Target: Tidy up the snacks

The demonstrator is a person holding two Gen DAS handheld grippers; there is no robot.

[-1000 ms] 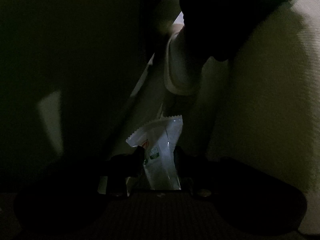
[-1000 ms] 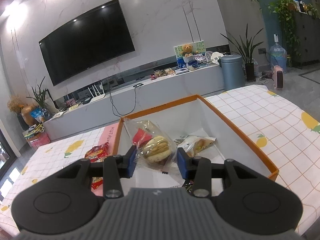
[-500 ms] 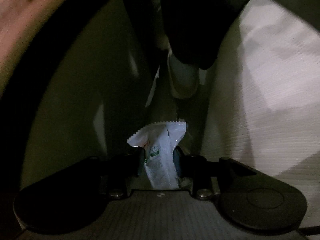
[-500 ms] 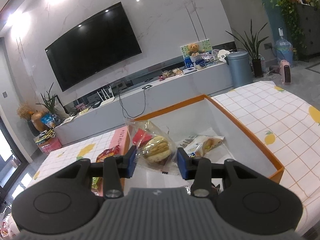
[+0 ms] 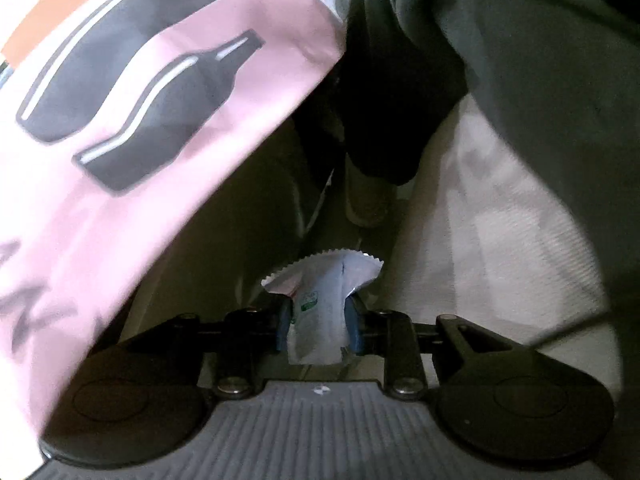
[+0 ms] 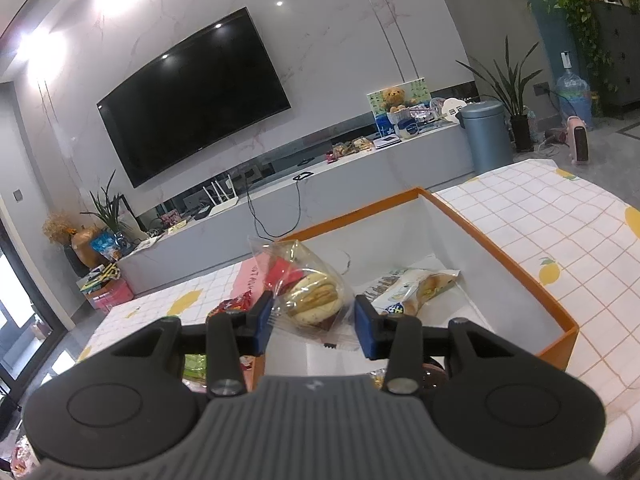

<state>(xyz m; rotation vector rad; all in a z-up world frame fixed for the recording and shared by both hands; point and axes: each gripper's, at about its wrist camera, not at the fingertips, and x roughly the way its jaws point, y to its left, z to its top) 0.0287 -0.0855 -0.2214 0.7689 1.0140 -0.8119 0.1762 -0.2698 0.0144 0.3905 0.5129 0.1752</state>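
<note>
While pinched, the white sachet (image 5: 320, 320) shows a zigzag-cut top.

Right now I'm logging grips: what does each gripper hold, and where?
Left gripper: white sachet, pinched mid-body. Right gripper: clear cookie packet, by its lower end.

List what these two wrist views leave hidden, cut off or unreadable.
- Left wrist view: the print on the white packet in the left gripper is too small and dim to read.
- Same view: a pink bag and dark clothing hide the table.
- Right wrist view: the right gripper and its clear cookie bag cover the near part of the orange box.
</note>
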